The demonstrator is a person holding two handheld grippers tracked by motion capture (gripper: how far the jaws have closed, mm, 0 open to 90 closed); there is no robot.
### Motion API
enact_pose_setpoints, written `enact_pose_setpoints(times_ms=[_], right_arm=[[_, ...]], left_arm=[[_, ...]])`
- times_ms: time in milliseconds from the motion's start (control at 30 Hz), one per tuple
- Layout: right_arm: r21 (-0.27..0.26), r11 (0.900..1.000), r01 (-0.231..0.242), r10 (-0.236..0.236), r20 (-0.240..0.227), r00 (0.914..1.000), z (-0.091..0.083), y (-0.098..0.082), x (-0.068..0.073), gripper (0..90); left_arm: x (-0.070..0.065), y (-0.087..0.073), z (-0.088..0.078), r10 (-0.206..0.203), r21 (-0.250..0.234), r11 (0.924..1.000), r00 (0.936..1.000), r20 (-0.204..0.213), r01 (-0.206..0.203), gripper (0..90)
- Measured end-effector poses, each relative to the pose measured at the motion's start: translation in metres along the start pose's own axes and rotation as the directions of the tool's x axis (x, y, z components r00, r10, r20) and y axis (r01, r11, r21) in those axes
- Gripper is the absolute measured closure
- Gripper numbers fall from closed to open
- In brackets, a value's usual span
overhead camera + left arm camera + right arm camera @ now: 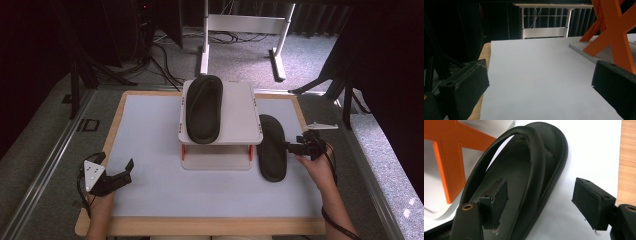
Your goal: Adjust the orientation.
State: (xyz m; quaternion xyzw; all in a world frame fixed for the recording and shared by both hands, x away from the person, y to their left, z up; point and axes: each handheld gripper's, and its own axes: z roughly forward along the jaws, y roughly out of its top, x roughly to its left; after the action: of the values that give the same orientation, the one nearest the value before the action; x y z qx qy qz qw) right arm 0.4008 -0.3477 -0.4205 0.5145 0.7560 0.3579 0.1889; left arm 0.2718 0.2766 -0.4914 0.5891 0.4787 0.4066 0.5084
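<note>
Nearest the lens in the right gripper view, the right gripper [539, 202] has its two black jaws spread apart, with the rim and strap of a black sandal [524, 177] sitting between them. One pad is over the footbed; the other stands clear on the outer side, with white surface showing between it and the sole. The jaws are parted and not pressing on it.

From the high view, that sandal [272, 147] lies flat on the worktop [150, 190], just right of a small white stand [235, 112] with orange legs. A second black sandal [204, 107] rests on top of the stand, on its left half. The right gripper [295, 146] comes in level from the right, at the sandal's edge.

The worktop has a pale mat with a wooden border. Over at its near left corner, the left gripper [120, 177] hovers by the mat's edge; in the left gripper view its jaws are wide open with nothing between them, bare mat ahead.

Around it all: grey carpet, dark curtains on both sides, a white table frame [245, 30] at the back, and cables trailing on the floor.
</note>
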Motion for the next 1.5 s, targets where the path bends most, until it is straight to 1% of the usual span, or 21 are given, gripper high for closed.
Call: enact_pose_setpoints(times_ms=[67,300,333,367,400,567,600,700,767,833,867,900,967,1033,1067,1100,1133,1167,1267,1400,1500], right_arm=[[0.008,1.0,0.002,-0.002,0.0,1.0,0.002,0.002,0.0,28.2],[0.087,0.996,0.032,-0.031,-0.012,0.9994,0.014,0.024,-0.002,31.0],[0.121,0.992,0.041,-0.039,-0.024,0.999,0.019,0.03,-0.001,32.5],[0.121,0.992,0.041,-0.039,-0.024,0.999,0.019,0.03,-0.001,32.5],[0.156,0.986,0.049,-0.044,-0.038,0.9983,0.024,0.035,0.0,32.9],[0.2,0.978,0.052,-0.044,-0.045,0.998,0.032,0.046,0.001,36.3],[0.223,0.973,0.053,-0.044,-0.047,0.998,0.035,0.051,0.0,41.8],[0.244,0.969,0.045,-0.036,-0.042,0.9985,0.037,0.055,-0.001,42.7],[0.27,0.961,0.051,-0.043,-0.037,0.9984,0.039,0.059,-0.002,48.0],[0.305,0.951,0.045,-0.035,-0.037,0.9987,0.042,0.063,-0.003,49.7],[0.349,0.936,0.047,-0.032,-0.05,0.9983,0.045,0.065,-0.003,53.9],[0.349,0.936,0.047,-0.032,-0.05,0.9983,0.045,0.065,-0.003,53.9],[0.382,0.923,0.045,-0.028,-0.048,0.9985,0.049,0.067,-0.002,56.9],[0.398,0.916,0.048,-0.033,-0.045,0.9985,0.051,0.068,-0.001,59.4],[0.409,0.911,0.05,-0.039,-0.037,0.9986,0.052,0.069,0.001,64.8],[0.409,0.911,0.05,-0.039,-0.037,0.9986,0.052,0.069,0.001,64.8],[0.425,0.903,0.059,-0.054,-0.023,0.9983,0.055,0.07,0.003,65.7],[0.425,0.903,0.059,-0.054,-0.023,0.9983,0.055,0.07,0.003,65.7],[0.446,0.892,0.076,-0.08,-0.011,0.9968,0.06,0.069,0.004,67.3],[0.452,0.891,0.052,-0.062,0.008,0.9981,0.063,0.068,0.006,69.1],[0.452,0.89,0.051,-0.072,0.028,0.997,0.063,0.069,0.009,69.6]], left_arm=[[0.0,0.0,0.0,-0.001,0.001,1.0,1.0,0.0,0.001,0.6],[0.0,0.0,0.0,0.002,0.003,1.0,1.0,0.004,-0.002,0.6],[0.0,0.0,0.0,0.002,0.003,1.0,1.0,0.005,-0.002,0.6],[0.0,0.0,0.0,0.002,0.004,1.0,1.0,0.005,-0.002,0.6],[0.0,0.0,0.001,0.002,0.004,1.0,1.0,0.007,-0.002,0.6],[0.0,0.0,0.001,0.001,0.006,1.0,0.9999,0.016,-0.001,0.6],[0.001,0.0,0.001,0.0,0.006,1.0,0.9999,0.017,0.0,0.6],[0.0,0.0,0.001,0.004,0.006,1.0,0.9998,0.019,-0.004,0.6],[0.0,0.0,0.001,0.007,0.01,0.9999,0.9998,0.019,-0.007,0.6],[0.0,0.0,0.001,0.009,0.011,0.9999,0.9998,0.019,-0.009,0.6],[0.0,0.0,0.001,0.009,0.011,0.9999,0.9998,0.019,-0.009,0.6],[0.0,0.0,0.001,0.009,0.011,0.9999,0.9998,0.02,-0.009,0.6],[0.0,0.0,0.001,0.007,0.009,0.9999,0.9997,0.023,-0.007,0.6],[0.0,0.0,0.001,0.005,0.01,0.9999,0.9997,0.022,-0.005,0.6],[0.0,0.0,0.001,0.005,0.011,0.9999,0.9997,0.022,-0.005,0.6],[0.0,0.0,0.001,0.005,0.011,0.9999,0.9997,0.022,-0.005,0.6],[0.0,0.0,0.001,0.006,0.011,0.9999,0.9997,0.022,-0.006,0.6],[0.0,0.0,0.001,0.005,0.011,0.9999,0.9997,0.023,-0.005,0.6],[0.001,0.0,0.001,-0.002,0.009,1.0,0.9996,0.026,0.002,0.6],[0.001,0.0,0.001,-0.003,0.01,0.9999,0.9997,0.024,0.003,0.6],[0.001,0.0,0.001,-0.001,0.008,1.0,0.9998,0.022,0.001,0.6]])
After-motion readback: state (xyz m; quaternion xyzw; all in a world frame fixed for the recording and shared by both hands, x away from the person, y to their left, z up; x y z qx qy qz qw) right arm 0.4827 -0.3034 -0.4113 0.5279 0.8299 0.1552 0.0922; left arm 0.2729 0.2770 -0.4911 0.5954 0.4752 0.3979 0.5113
